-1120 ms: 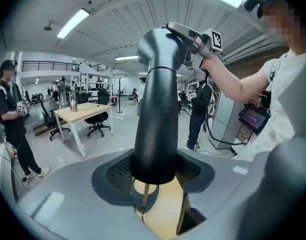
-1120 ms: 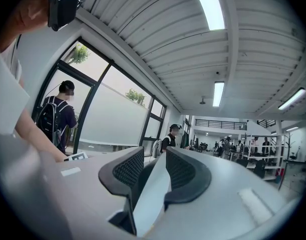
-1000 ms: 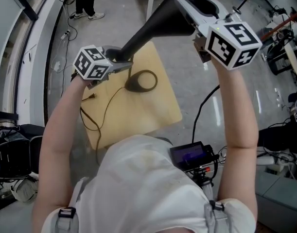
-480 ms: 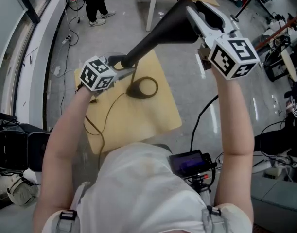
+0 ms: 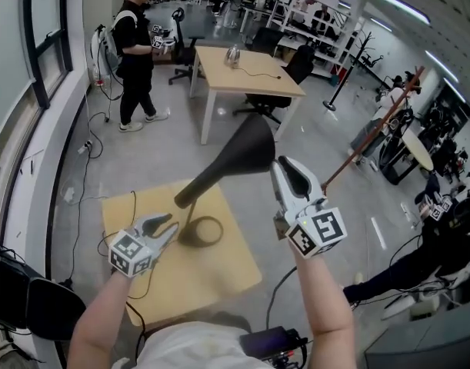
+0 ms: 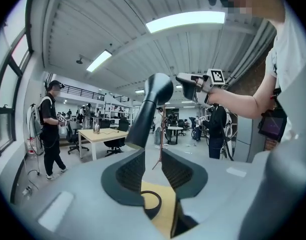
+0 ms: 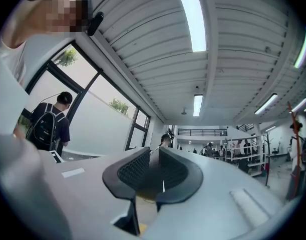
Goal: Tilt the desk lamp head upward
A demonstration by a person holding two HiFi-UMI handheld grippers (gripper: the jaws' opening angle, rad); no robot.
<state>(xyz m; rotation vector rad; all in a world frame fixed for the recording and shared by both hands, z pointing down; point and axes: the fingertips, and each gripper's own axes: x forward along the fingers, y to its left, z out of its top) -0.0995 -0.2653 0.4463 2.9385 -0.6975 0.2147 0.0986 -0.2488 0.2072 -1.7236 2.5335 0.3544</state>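
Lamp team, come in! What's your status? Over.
Left gripper, right gripper: empty, jaws just closing partway, off the lamp. Lamp head tilted up. Nothing in the way.

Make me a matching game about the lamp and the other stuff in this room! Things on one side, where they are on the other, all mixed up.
Things:
1. lamp head
2. lamp base
3. shiny kettle
4. person in black

Places:
A. on top of the far table
B. standing on the floor, left of the far table
C. a ring resting on the small wooden table
D. up in the air, slanting upward

Pairs: 1-D, 2-C, 3-A, 4-B
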